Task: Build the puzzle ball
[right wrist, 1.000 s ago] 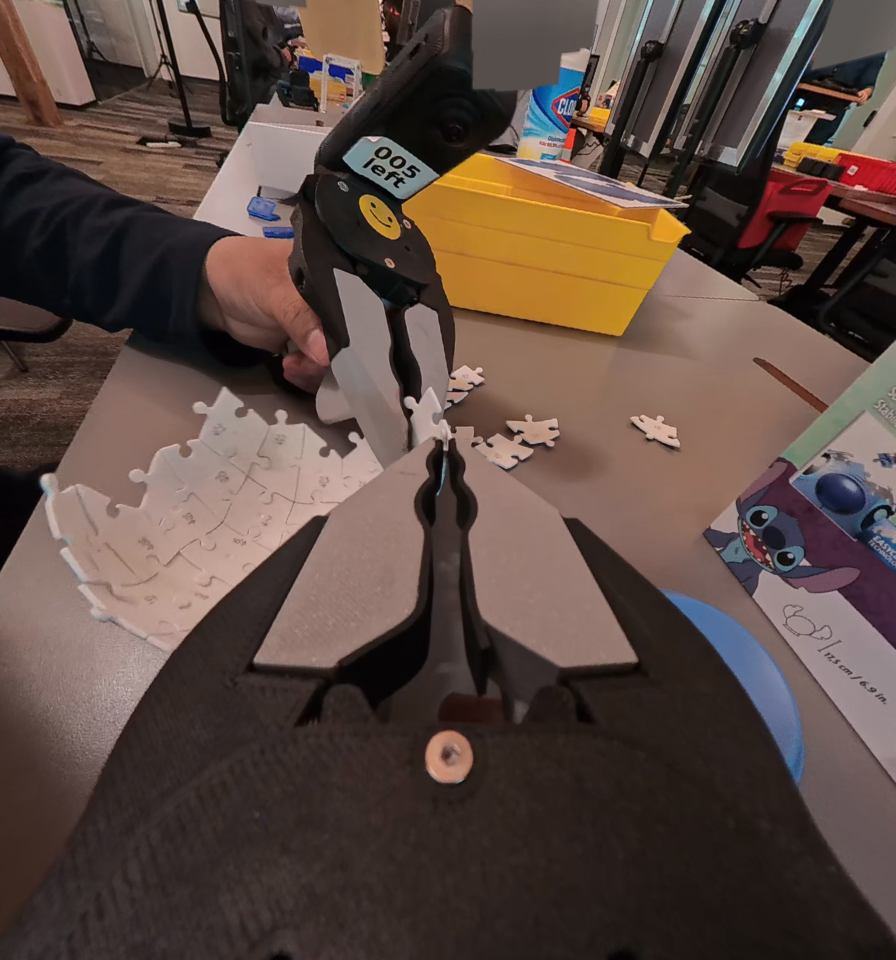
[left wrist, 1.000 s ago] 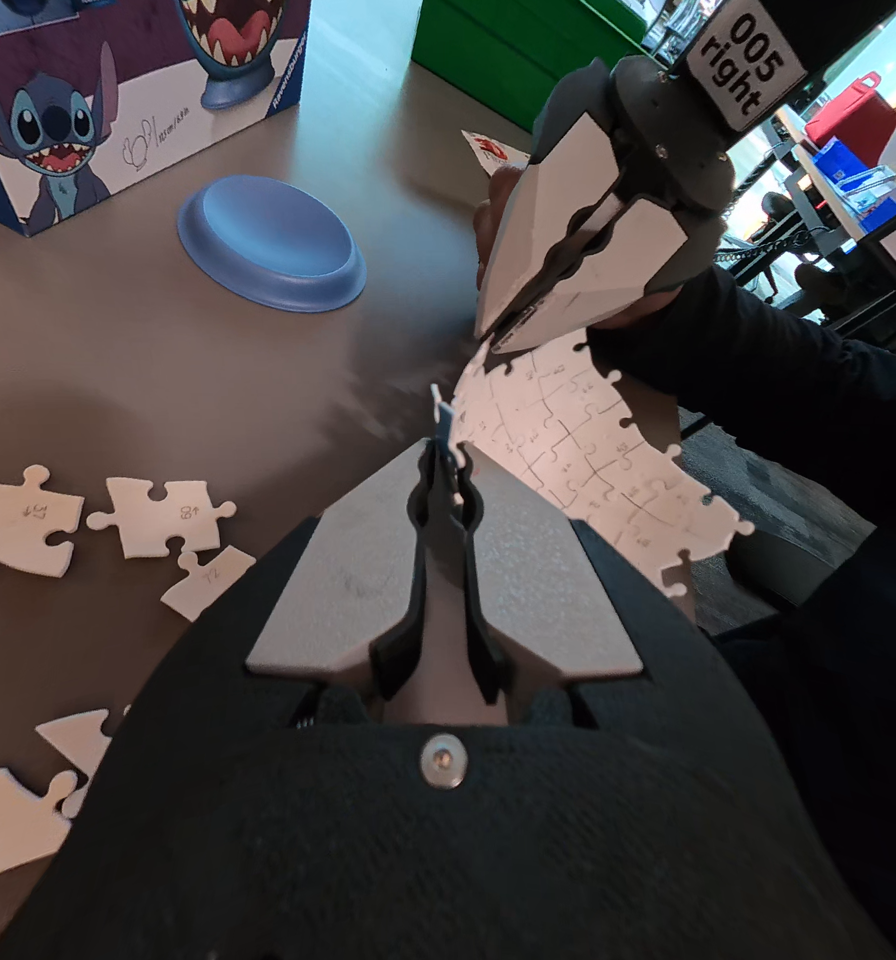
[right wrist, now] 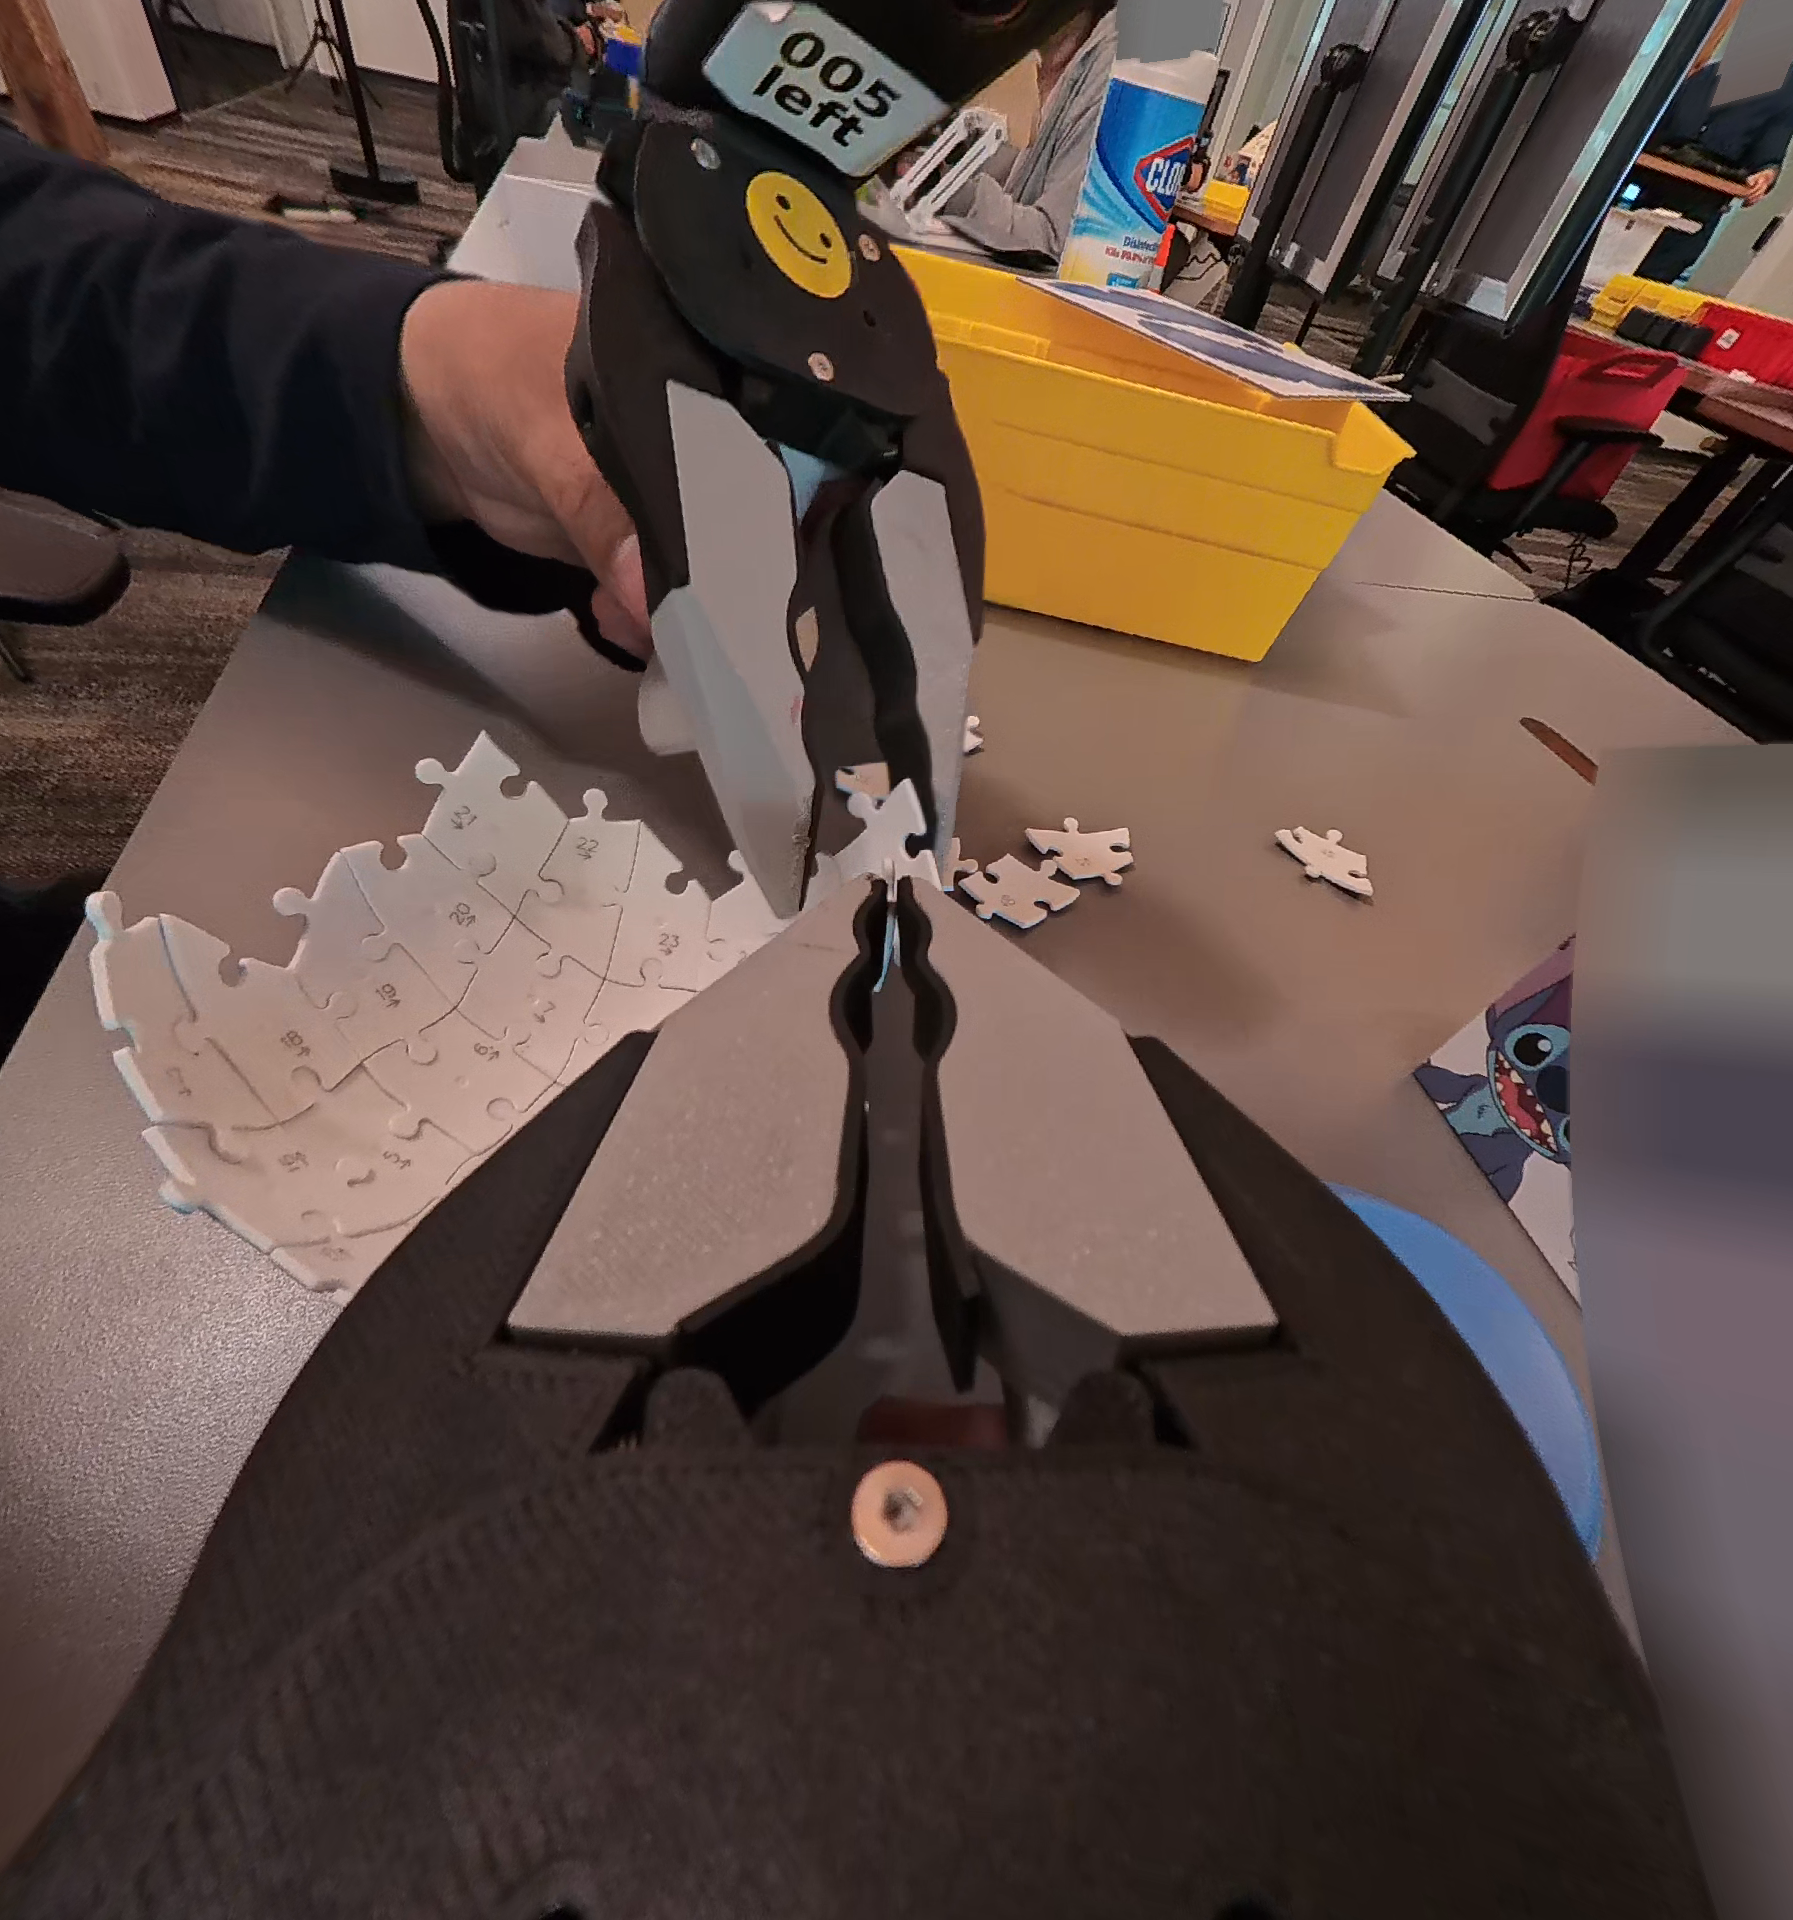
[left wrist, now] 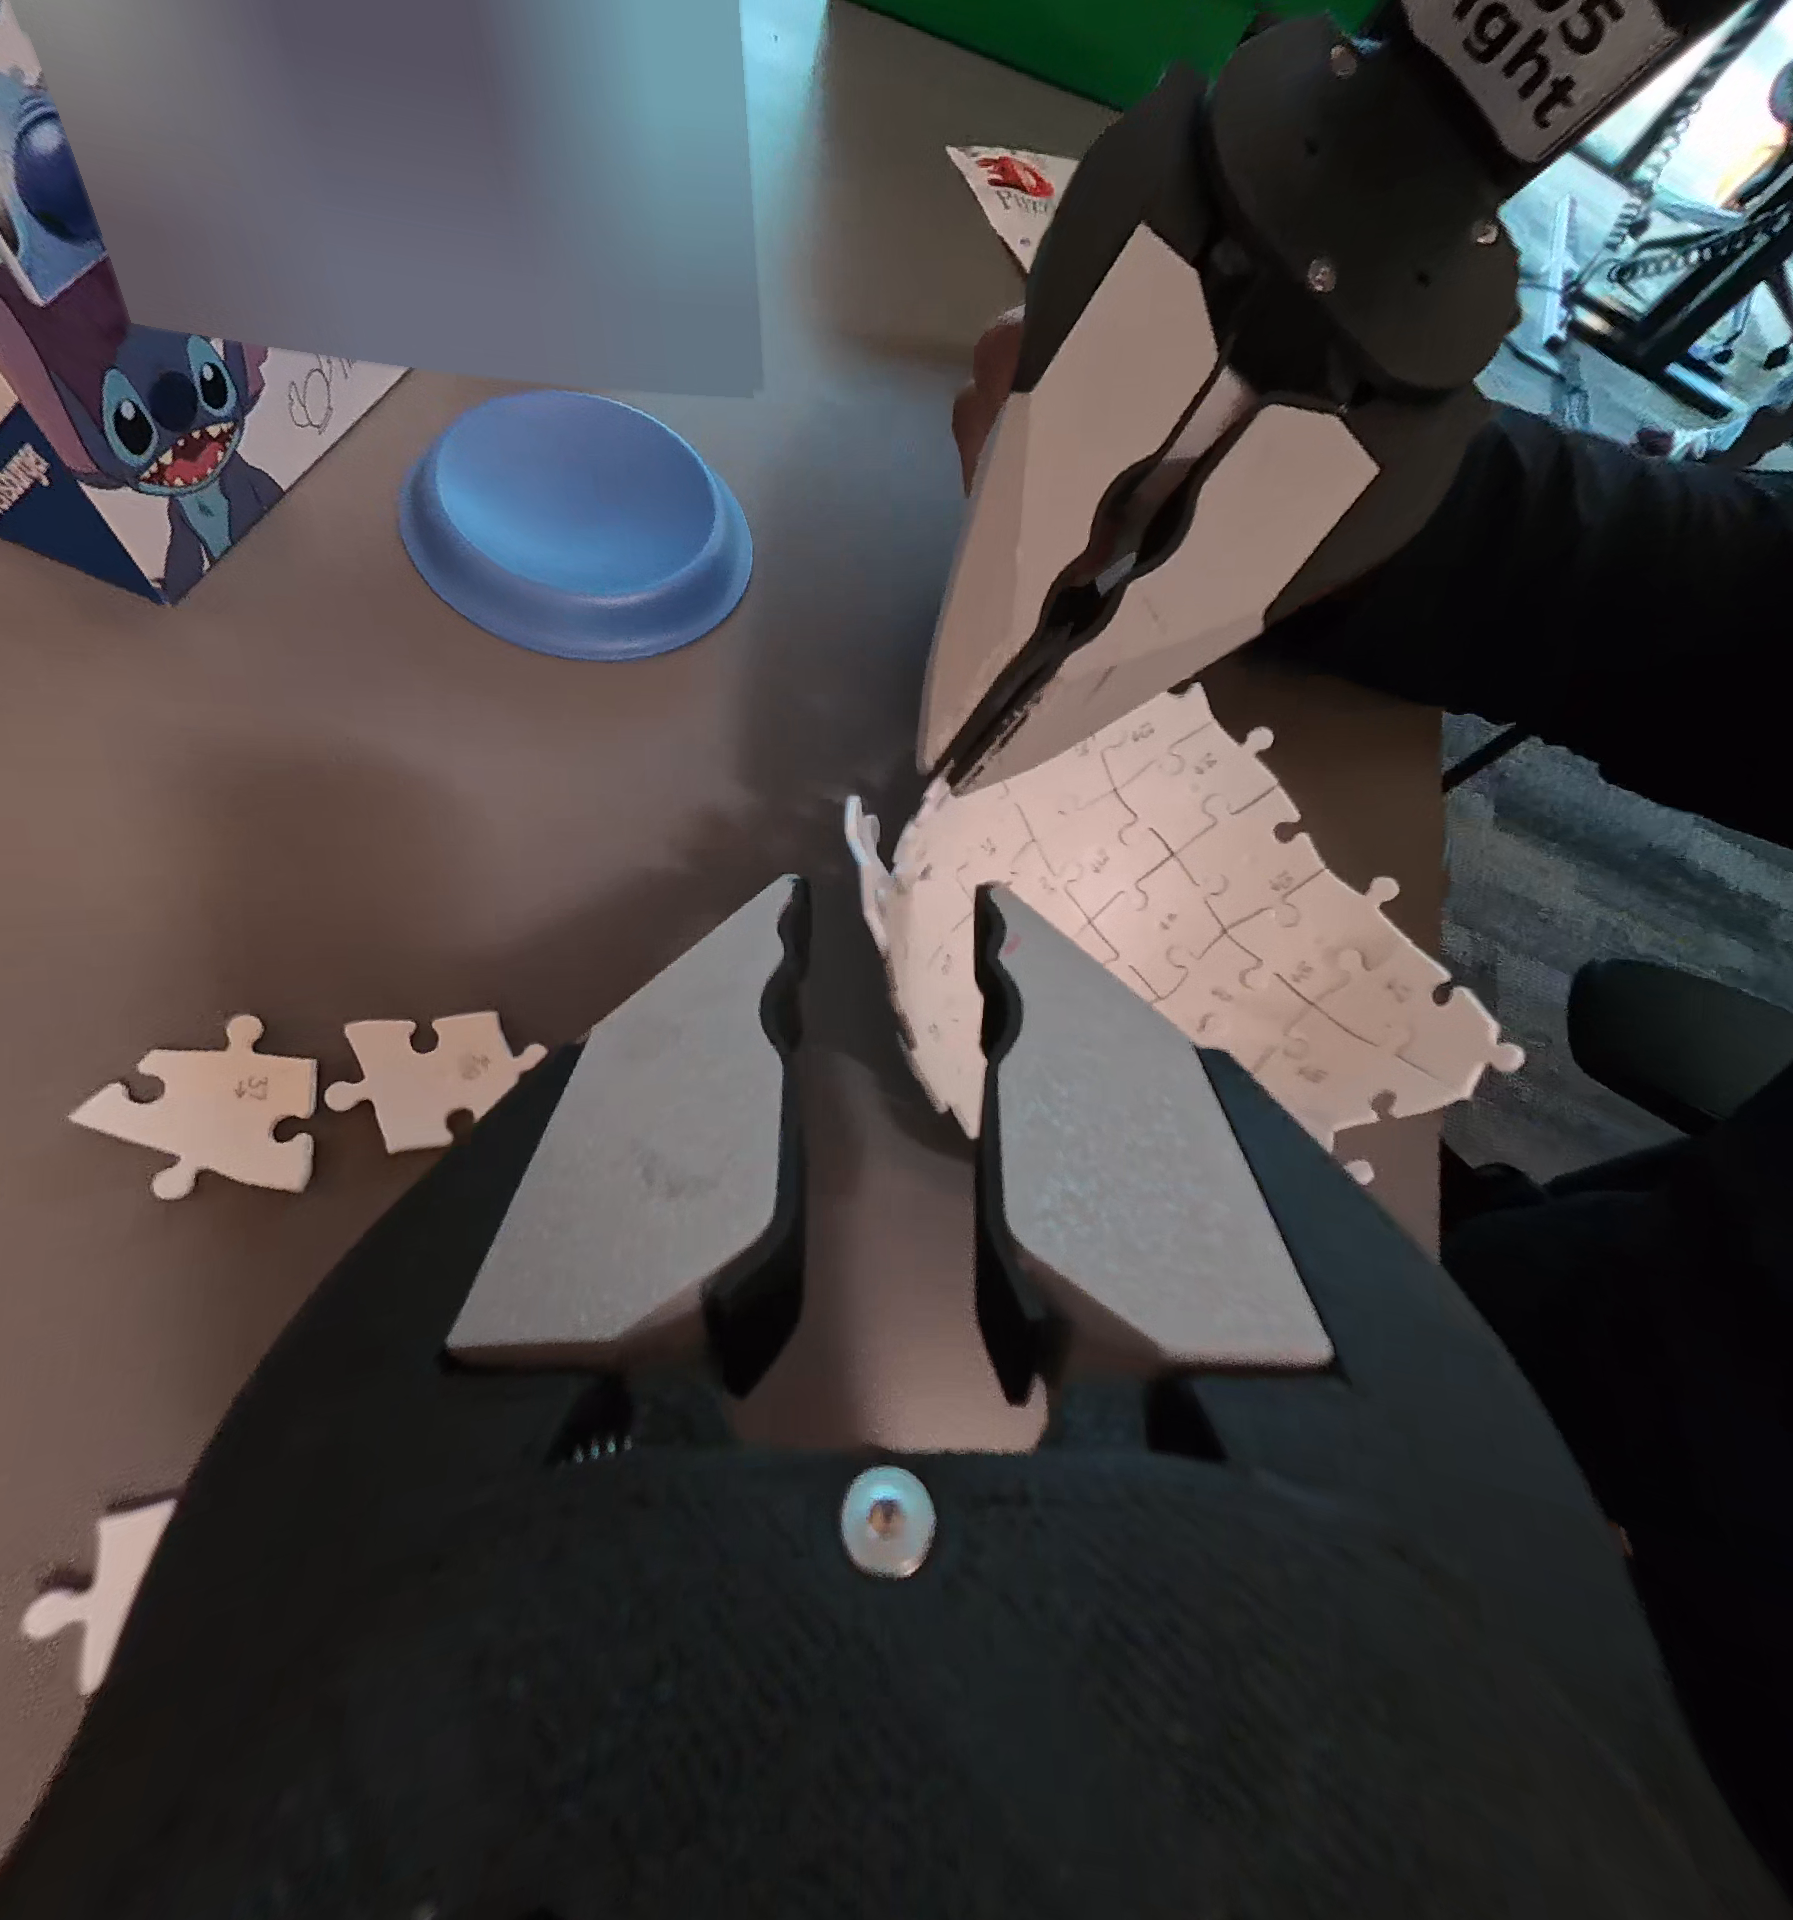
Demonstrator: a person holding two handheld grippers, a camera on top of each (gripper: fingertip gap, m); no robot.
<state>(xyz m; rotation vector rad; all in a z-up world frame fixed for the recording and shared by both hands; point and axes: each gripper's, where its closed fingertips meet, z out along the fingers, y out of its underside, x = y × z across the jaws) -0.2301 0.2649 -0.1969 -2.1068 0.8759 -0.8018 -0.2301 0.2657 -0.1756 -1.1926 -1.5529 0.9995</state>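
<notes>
- Nearest the person, the left gripper [left wrist: 887, 914] has its fingers spread apart with nothing between them; they straddle the raised rim of the curved puzzle shell [left wrist: 1214, 925] without pinching it.
- That shell, a bowl-like section of joined white pieces, rests on the grey table [left wrist: 248, 831] at its near edge, one rim lifted off the surface.
- The right gripper [right wrist: 892, 894] comes in from the other side, fingers clamped on the shell's top rim just below a newly placed piece [right wrist: 887, 821] that juts up from the edge.
- My read is that this piece is being seated. To do it well, the right grip should hold the shell steady while the left closes gently across the seam and presses the tabs flush; a hard squeeze could pop neighbouring joints.
- A little further out, loose pieces [left wrist: 217, 1117] lie flat on the table, numbered backs up, ready for picking.
- Beyond them sits the blue stand [left wrist: 575, 520], empty, and the puzzle box [left wrist: 144, 416] behind it.
- Farthest back, on the other side, a yellow bin [right wrist: 1162, 488] stands on the table, well apart from the work.
</notes>
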